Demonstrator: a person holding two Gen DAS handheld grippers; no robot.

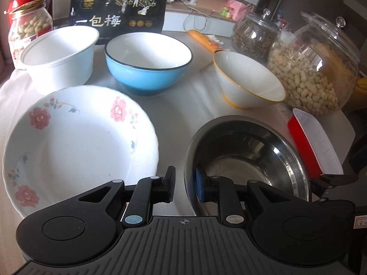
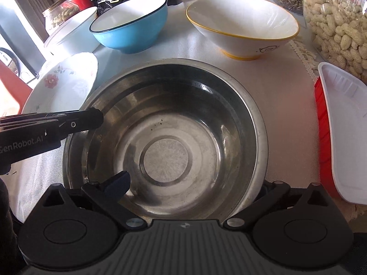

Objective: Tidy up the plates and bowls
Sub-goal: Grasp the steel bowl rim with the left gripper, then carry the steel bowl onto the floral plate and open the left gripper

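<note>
A steel bowl (image 1: 247, 158) (image 2: 174, 142) sits on the cloth at the near right. My left gripper (image 1: 184, 186) straddles its left rim, one finger inside and one outside, with a gap still showing at the rim; it also shows in the right wrist view (image 2: 91, 119). My right gripper (image 2: 195, 183) is open wide above the bowl's near rim, its left finger (image 2: 119, 181) inside the bowl. A floral plate (image 1: 75, 146) (image 2: 64, 84) lies at the left. Behind stand a white plastic bowl (image 1: 62, 55), a blue bowl (image 1: 146, 61) (image 2: 130, 23) and a yellow-rimmed white bowl (image 1: 247, 80) (image 2: 243, 25).
Two glass jars (image 1: 314, 68) with peanuts and seeds stand at the right. A red and white tray (image 1: 312, 142) (image 2: 344, 128) lies beside the steel bowl. A black snack bag (image 1: 119, 11) and a peanut jar (image 1: 27, 29) stand at the back left.
</note>
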